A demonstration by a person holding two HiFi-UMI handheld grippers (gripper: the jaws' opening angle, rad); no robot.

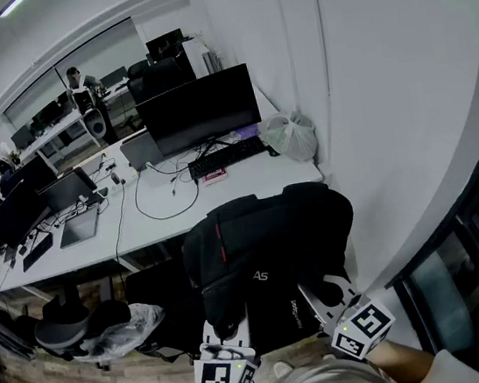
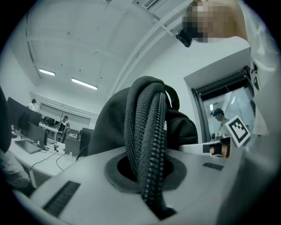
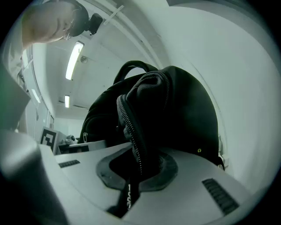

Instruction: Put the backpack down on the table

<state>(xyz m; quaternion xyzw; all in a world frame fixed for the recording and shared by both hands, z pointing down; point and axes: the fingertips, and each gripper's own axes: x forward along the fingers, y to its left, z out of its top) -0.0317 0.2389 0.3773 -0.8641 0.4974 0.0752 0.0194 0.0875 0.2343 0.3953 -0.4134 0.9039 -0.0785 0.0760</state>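
Observation:
A black backpack (image 1: 271, 257) with a red stripe hangs in the air in front of me, short of the white table (image 1: 172, 218). My left gripper (image 1: 226, 330) is shut on a fold of its mesh fabric (image 2: 147, 145) at the lower left. At the lower right my right gripper (image 1: 318, 297) is shut on a zipped edge of the backpack (image 3: 136, 140). In both gripper views the bag fills the space between the jaws and hides the fingertips.
On the table stand a black monitor (image 1: 202, 112), a keyboard (image 1: 228, 157), a laptop (image 1: 139, 149), cables and a tied plastic bag (image 1: 289, 137). A white wall (image 1: 383, 77) runs along the right. Office chairs (image 1: 64, 326) sit under the table's near edge. People work at far desks.

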